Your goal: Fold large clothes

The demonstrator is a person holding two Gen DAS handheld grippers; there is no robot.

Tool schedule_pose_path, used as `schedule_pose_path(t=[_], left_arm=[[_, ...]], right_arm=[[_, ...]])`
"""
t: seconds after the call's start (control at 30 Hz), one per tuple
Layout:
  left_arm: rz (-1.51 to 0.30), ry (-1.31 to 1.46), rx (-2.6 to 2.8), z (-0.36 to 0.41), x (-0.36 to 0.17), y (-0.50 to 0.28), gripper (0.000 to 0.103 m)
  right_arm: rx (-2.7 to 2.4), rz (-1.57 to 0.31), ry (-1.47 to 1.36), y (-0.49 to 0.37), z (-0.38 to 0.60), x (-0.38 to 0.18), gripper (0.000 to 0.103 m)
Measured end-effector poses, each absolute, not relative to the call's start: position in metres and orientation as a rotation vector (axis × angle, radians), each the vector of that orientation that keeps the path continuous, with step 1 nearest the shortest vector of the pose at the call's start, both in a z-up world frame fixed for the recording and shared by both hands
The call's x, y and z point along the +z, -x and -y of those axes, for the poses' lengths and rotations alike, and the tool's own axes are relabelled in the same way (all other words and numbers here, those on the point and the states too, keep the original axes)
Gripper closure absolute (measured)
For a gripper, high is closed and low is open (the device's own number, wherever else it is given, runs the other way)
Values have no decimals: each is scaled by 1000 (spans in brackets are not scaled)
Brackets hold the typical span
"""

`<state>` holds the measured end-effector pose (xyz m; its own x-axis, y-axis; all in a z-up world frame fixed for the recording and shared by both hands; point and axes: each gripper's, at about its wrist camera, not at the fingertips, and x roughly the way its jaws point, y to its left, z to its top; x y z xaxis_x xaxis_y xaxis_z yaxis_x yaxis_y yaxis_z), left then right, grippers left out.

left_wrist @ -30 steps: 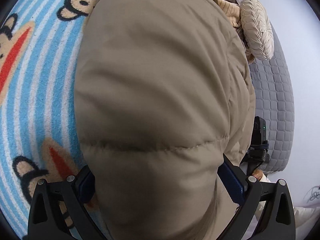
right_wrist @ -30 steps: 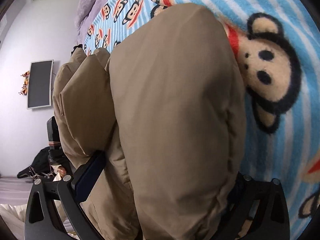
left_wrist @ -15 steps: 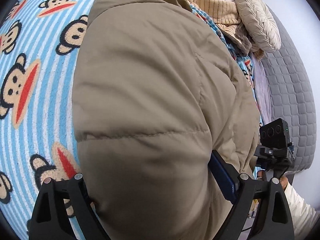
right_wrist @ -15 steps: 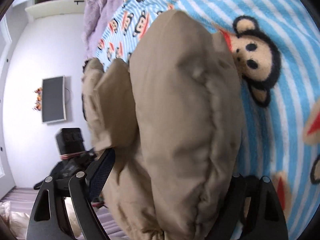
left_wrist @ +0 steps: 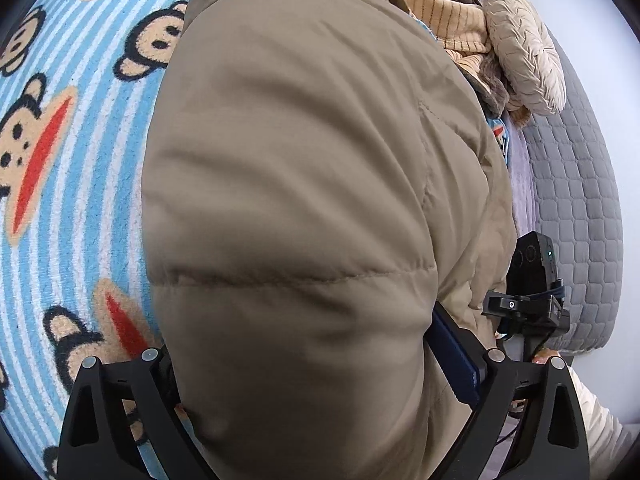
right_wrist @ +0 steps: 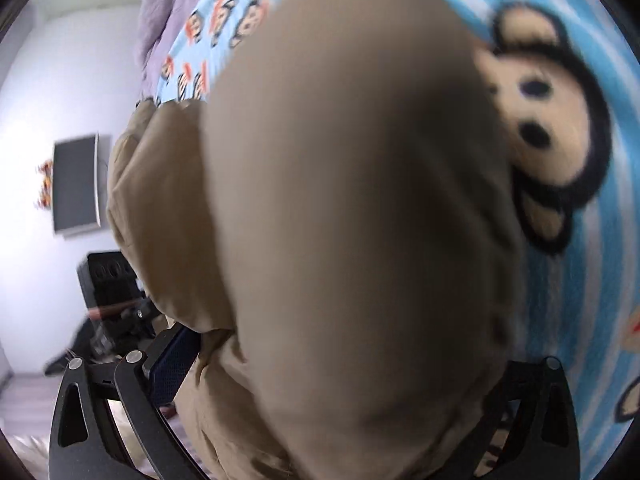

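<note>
Filling most of both wrist views, a padded tan jacket (left_wrist: 300, 208) bulges between the fingers of each gripper, over a blue-and-white striped blanket (left_wrist: 80, 184) printed with cartoon monkey faces. A stitched quilting seam runs across the jacket in the left wrist view, and its lower bulk is pinched in the left gripper (left_wrist: 320, 364), whose black fingers press against the fabric on both sides, a blue pad showing on the right-hand one. The right gripper (right_wrist: 336, 364) is likewise clamped on the jacket (right_wrist: 352, 208); this view is motion-blurred, but a blue pad on the left-hand finger lies against the cloth and the other finger is mostly hidden behind the padding. Folded jacket layers stack up at the left of that view. Beyond the jacket in the left wrist view lie a heap of striped knit clothes (left_wrist: 452, 28), a cream pleated cushion (left_wrist: 524, 52) and a grey quilted mattress edge (left_wrist: 576, 216). The blanket (right_wrist: 568, 264) spreads to the right in the right wrist view, with a dark wall-mounted screen (right_wrist: 76, 184) on a white wall at far left
</note>
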<state>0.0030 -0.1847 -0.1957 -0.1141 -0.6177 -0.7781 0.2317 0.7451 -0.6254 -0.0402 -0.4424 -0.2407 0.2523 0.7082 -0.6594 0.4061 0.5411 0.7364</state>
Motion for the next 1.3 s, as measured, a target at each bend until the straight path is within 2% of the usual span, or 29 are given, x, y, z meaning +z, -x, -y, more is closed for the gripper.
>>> schedule_pose_path(t=[0.07,0.13,0.2,0.23,0.27,0.63,0.87,1.3], left_arm=[[-1508,307,-735,187,-190,-1,8],[-1483,291,-732,190,-180,2,18],[-1465,292,-739,188,-171,5,26],[-1456,294,-746,187,-165,6,29],[-1447,295,-754,187,-160,7,30],[-1343,349,-759,157,-105,9,31],[-1279,351,-745,102,-83,-20,31],[-1265,267,-668,-37,-93,-128,30]], right_arm=[[293,-1348,-1066,42,437,-236,12],[296,-1324,-1049,43,434,-226,31],[305,-1307,-1047,47,434,-217,44],[312,-1297,-1050,49,433,-212,50],[320,-1288,-1053,50,432,-208,51],[415,-1201,-1044,47,416,-171,53],[447,-1159,-1016,19,391,-165,53],[449,-1121,-1036,-76,278,-194,53]])
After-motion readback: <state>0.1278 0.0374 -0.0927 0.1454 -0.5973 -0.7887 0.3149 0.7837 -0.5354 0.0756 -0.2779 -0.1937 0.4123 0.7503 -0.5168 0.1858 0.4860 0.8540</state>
